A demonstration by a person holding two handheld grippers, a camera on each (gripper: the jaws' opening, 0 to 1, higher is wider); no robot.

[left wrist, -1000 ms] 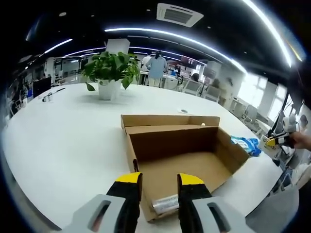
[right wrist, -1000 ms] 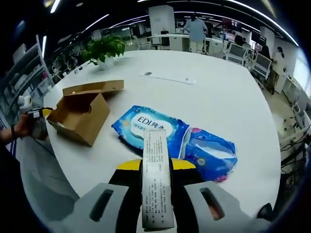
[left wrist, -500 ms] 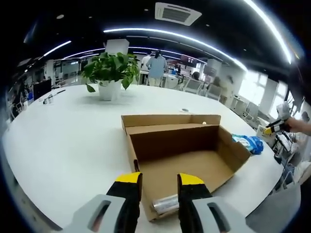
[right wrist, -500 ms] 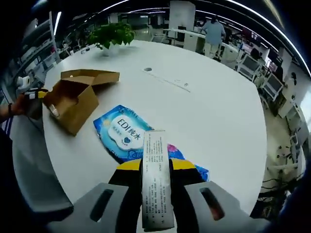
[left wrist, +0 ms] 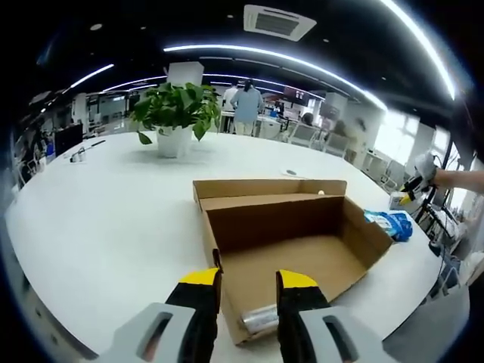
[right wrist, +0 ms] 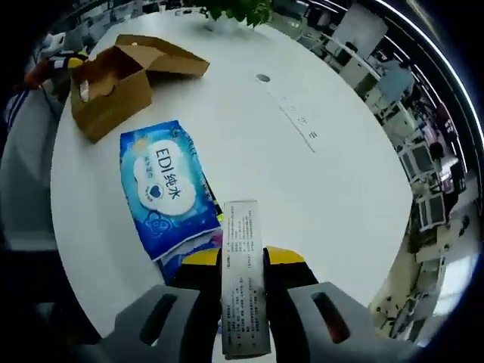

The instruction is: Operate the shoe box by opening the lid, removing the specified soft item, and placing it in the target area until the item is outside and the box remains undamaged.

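Your right hand-held gripper (right wrist: 242,261) is closed on a flat white packet (right wrist: 243,272) printed with small text; the packet stands up between the two yellow-tipped jaws and hangs above the white bench (right wrist: 325,181). Just beyond the jaws, the blue soft pack of wipes (right wrist: 168,193) lies flat on the bench, outside the shoe box (right wrist: 113,79) and close beside it without touching. The box sits further off with its lid folded back.

Your left hand-held gripper (left wrist: 248,287) has its jaws parted with nothing between them, poised over the near wall of the open shoe box (left wrist: 283,242). A small shiny roll (left wrist: 261,318) lies inside the box against that near wall. To the right of the box, the blue pack (left wrist: 388,223) rests on the bench (left wrist: 98,212). A potted plant (left wrist: 175,117) stands well behind the box.
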